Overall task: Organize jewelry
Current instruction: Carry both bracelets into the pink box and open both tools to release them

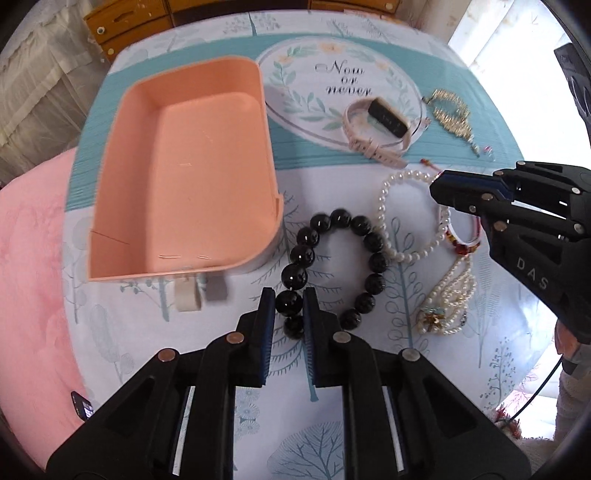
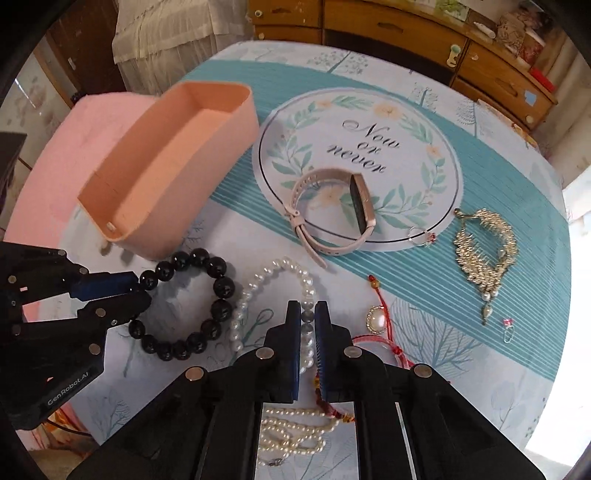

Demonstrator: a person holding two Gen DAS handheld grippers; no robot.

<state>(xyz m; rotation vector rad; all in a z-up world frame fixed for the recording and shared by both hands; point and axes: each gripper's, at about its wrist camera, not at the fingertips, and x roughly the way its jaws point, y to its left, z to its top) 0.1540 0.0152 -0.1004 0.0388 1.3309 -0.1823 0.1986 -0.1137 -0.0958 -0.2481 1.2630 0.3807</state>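
A black bead bracelet (image 1: 376, 262) (image 2: 221, 286) lies on the printed tablecloth beside an empty pink box (image 1: 110, 155) (image 2: 166, 192). My left gripper (image 1: 289, 299) (image 2: 142, 291) is shut on one of its near beads. To its right lies a white pearl bracelet (image 1: 382, 199) (image 2: 258, 277). My right gripper (image 2: 307, 314) (image 1: 437, 188) is shut on a pearl of that bracelet's right side, pointing steeply down. Both bracelets look to rest on the cloth.
A pink-strapped watch (image 1: 388, 118) (image 2: 325, 218) lies on the round "Now or never" print. A gold beaded piece (image 2: 487, 251), a red cord bracelet (image 2: 382, 306), two small rings (image 2: 419, 234) and a multi-strand pearl necklace (image 1: 450, 295) lie to the right. Wooden drawers (image 2: 388, 29) stand behind the table.
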